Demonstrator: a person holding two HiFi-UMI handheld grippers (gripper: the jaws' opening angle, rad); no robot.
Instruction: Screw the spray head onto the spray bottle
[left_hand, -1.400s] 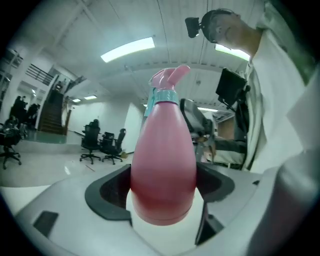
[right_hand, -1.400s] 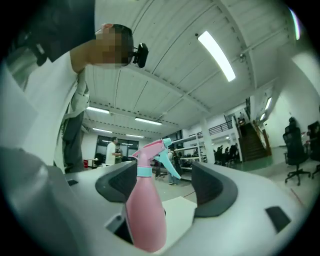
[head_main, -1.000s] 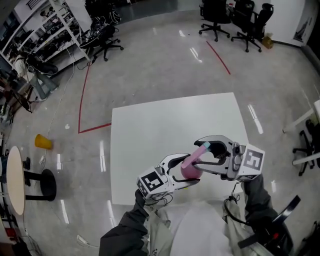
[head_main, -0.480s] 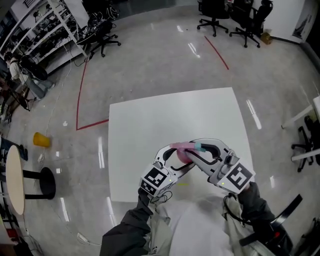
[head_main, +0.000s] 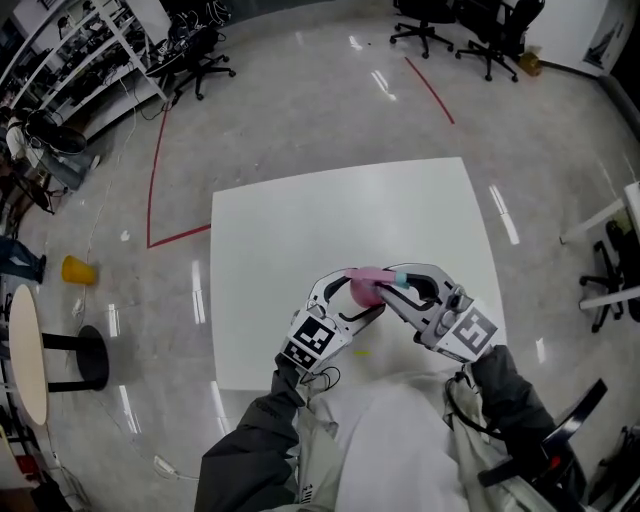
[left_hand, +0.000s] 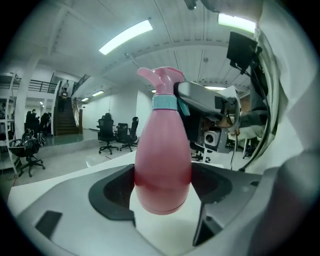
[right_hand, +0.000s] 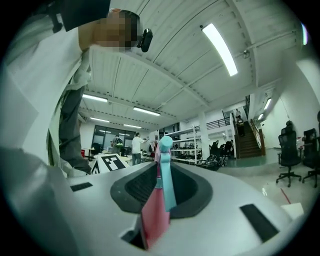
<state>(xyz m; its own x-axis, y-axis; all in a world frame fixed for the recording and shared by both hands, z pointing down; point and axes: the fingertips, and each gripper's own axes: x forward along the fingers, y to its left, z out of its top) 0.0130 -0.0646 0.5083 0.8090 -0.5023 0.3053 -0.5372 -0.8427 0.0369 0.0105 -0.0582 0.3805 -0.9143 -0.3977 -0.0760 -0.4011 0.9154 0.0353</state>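
A pink spray bottle (head_main: 363, 285) is held above the white table (head_main: 300, 220), tilted to the right. My left gripper (head_main: 345, 300) grips its round body, and its jaws are still closing a little. In the left gripper view the bottle (left_hand: 162, 165) stands between the pads, with the teal collar (left_hand: 164, 101) and the pink spray head (left_hand: 160, 80) on top. My right gripper (head_main: 408, 287) comes in from the right, its jaws closing on the spray head (head_main: 392, 280). In the right gripper view the thin pink and teal spray head (right_hand: 162, 190) is pinched between the pads.
Both grippers are over the table's near edge, close to the person's body. On the floor lie red tape lines (head_main: 150, 190) and a yellow cup (head_main: 78, 268). Office chairs (head_main: 190, 60) stand at the back left and a round table (head_main: 25, 350) at the left.
The right gripper has swung down and left and closed from wide open onto the spray head. The bottle has tipped over to the right in the left gripper.
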